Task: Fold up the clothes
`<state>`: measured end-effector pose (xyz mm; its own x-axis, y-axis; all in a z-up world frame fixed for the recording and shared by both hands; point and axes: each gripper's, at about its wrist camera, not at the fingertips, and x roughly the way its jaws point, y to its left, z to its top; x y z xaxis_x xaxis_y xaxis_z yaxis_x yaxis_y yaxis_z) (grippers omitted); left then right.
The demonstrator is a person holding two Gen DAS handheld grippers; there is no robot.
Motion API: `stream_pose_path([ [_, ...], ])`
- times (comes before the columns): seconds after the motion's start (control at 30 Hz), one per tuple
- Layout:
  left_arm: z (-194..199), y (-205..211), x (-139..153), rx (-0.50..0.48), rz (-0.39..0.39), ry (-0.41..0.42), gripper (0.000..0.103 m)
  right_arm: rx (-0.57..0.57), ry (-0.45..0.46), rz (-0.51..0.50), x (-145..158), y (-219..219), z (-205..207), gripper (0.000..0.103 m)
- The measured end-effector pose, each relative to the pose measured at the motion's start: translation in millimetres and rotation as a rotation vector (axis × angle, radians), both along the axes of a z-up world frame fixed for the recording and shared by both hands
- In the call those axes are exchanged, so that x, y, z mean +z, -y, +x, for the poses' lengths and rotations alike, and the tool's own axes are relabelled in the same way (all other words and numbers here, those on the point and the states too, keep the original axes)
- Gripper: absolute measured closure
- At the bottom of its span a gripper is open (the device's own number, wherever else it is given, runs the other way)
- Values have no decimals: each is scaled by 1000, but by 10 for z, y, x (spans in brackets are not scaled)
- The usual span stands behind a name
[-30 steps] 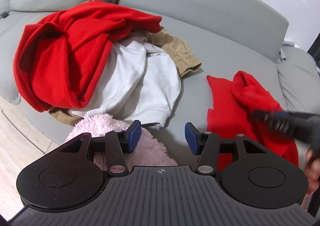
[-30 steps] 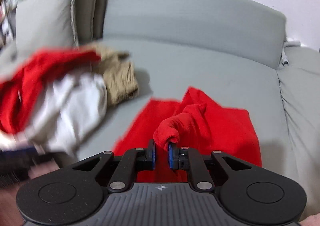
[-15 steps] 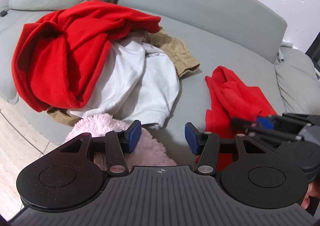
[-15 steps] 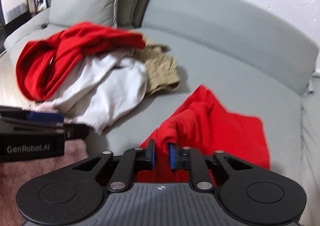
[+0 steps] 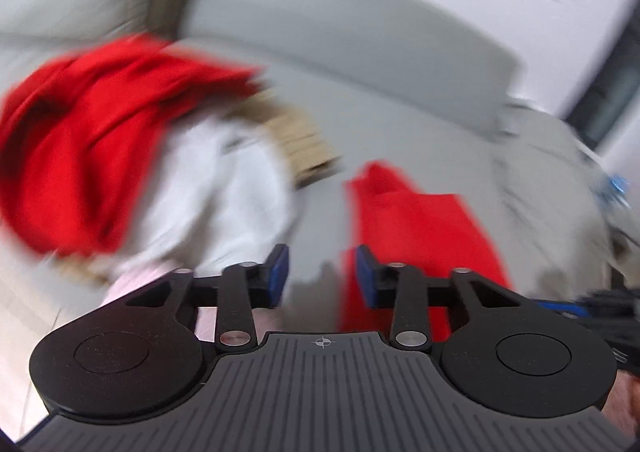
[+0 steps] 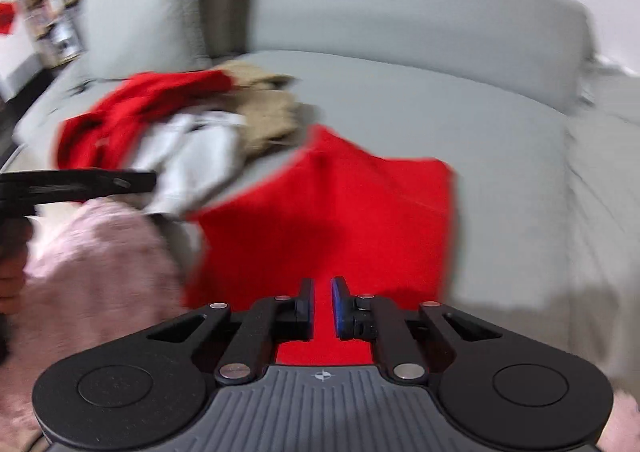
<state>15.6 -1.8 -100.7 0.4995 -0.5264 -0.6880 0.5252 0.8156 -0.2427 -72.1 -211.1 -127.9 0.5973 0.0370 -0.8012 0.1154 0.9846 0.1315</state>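
A red garment (image 6: 328, 212) lies spread over the grey sofa seat (image 6: 500, 156), its near edge running under my right gripper (image 6: 322, 308). The jaws stand nearly together, with red cloth filling the narrow gap between them. In the left wrist view the same red garment (image 5: 416, 236) lies just right of my left gripper (image 5: 322, 276), which is open and holds nothing. The left gripper (image 6: 80, 184) also shows at the left edge of the right wrist view. Both views are blurred by motion.
A heap of clothes lies on the sofa's left: a big red piece (image 5: 100, 140), a white one (image 5: 228, 192) and tan trousers (image 5: 296, 144). A pink fluffy item (image 6: 100, 260) lies at the near left. The backrest (image 6: 400, 12) runs behind, with cushions (image 6: 140, 20) at the far left.
The red garment's raised fold has been drawn toward the near edge and now lies flatter. My left gripper has swung right, closer to the red garment. Both cameras are moving.
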Motion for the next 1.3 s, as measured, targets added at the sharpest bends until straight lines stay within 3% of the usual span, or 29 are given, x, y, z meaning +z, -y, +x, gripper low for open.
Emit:
stream_pose_path([
  [0.1,27,363,-28,-131,45,29,88,-40,2,-9,-121,95,32,89],
  [0.17,70,562,-202,-180,109,-12,90,-40,-3,-21,-197,107,41,85],
  [0.23,140,675,-484,-164,221,-91,93,-34,-58,-21,-401,125,44,87],
  [0.3,252,578,-750,-81,255,-203,95,-28,-108,-19,-580,139,38,91],
  [0.4,328,451,-699,-39,197,-261,96,-24,-136,-12,-580,122,-32,90],
  [0.5,275,381,-705,-27,186,-256,96,-27,-152,-1,-537,120,-69,89],
  [0.57,226,359,-644,-12,175,-233,95,-44,-126,17,-466,137,-87,85],
  [0.63,157,326,-509,-15,120,-180,87,-53,-75,30,-370,156,-96,84],
  [0.77,193,435,-271,-83,46,-81,86,-39,22,3,-204,213,80,85],
  [0.87,344,718,-265,-147,67,-42,86,-35,51,-38,-196,314,433,89],
  [1.07,638,1213,-480,-227,150,-12,86,-72,31,-8,-412,654,1190,89],
  [1.17,779,1189,-635,-159,152,-35,86,-61,11,8,-565,757,1476,89],
  [1.23,886,1065,-779,-71,131,-91,97,-97,7,7,-676,840,1513,90],
  [1.3,935,919,-900,3,98,-141,97,-133,2,5,-787,923,1551,92],
])
